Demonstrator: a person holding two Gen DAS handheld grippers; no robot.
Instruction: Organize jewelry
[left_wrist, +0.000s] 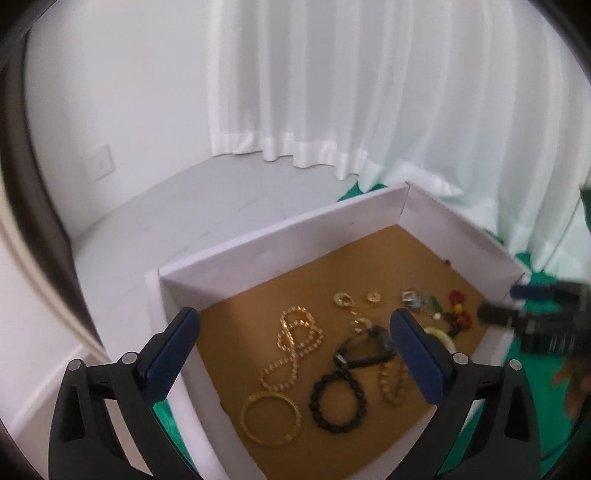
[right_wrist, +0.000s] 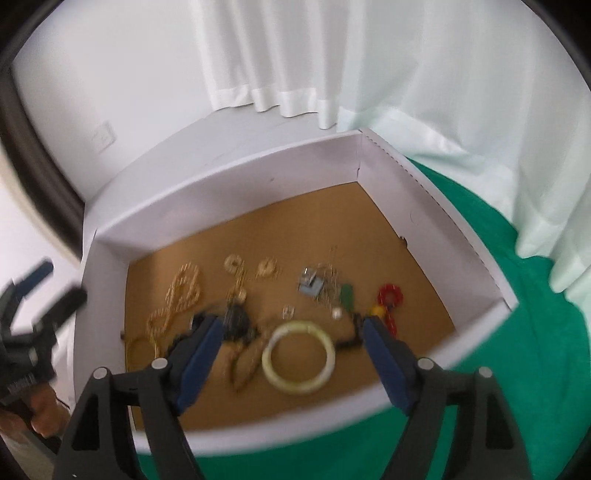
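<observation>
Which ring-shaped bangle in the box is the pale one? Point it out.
The pale green bangle, smooth and plain, lying nearest the right claw. The gold bangle and black beaded bracelet are darker.

No lettering, label, brand mark or number is showing legibly anywhere in either view. The white walls of the box (right_wrist: 229, 184), filling the middle of the frame, are appearing blank, and the wall plate (left_wrist: 100, 163) at the left of the frame is carrying no readable marking. Motion blur is softening the small pieces on the box's brown floor, so any tiny stamp on them is too small to make out.
</observation>
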